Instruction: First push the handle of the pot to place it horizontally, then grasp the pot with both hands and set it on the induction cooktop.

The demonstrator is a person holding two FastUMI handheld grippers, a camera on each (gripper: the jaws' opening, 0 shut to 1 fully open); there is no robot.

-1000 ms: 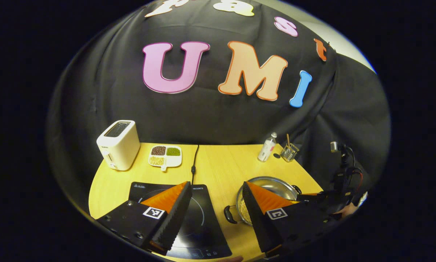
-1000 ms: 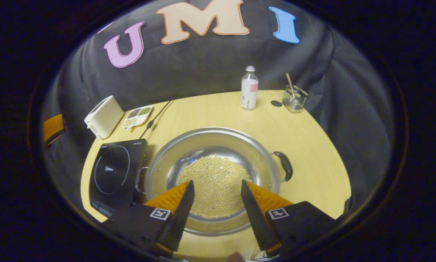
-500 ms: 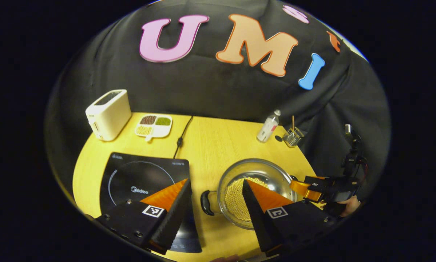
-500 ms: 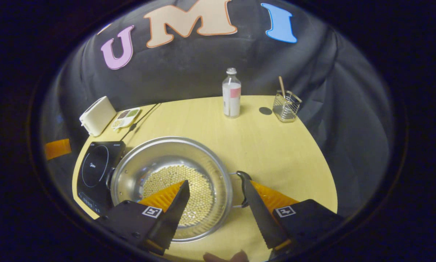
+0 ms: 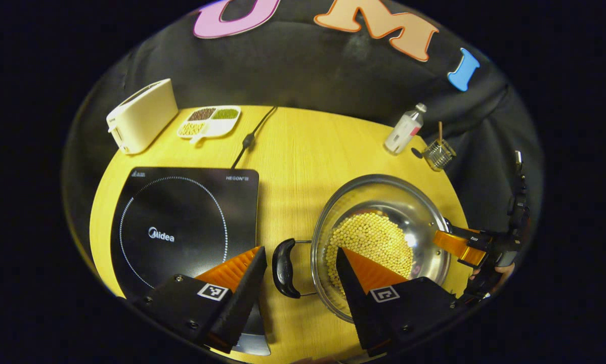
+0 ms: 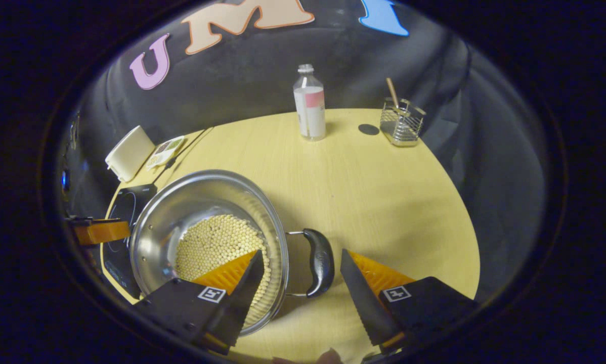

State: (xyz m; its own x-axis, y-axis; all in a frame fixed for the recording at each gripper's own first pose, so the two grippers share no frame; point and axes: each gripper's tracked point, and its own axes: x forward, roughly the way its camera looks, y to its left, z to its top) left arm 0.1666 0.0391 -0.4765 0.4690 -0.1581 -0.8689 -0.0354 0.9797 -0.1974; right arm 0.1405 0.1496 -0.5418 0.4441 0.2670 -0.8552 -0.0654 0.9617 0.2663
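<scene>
Steel, shallow and half full of pale beans, the pot [image 5: 379, 237] sat on the tabletop [image 5: 293, 156] just right of the induction cooktop [image 5: 181, 217], apart from it. The left gripper [image 5: 300, 263] hovered with its jaws apart around the pot's left handle [image 5: 284, 260], and the right gripper [image 6: 300, 265] likewise stood open around the right handle [image 6: 319, 260]; neither looked to be pressing yet. The likely trouble was an uneven lift: if one side closed or rose first, the pot would tilt and the beans would slide or spill, and the smooth handles could slip in a shallow bite. Open wood lay behind the pot, with the bottle [image 6: 309, 103] and wire basket [image 6: 401, 121] well back. The tabletop's near edge was close below both grippers, and the cooktop's raised edge could catch a low carry.
</scene>
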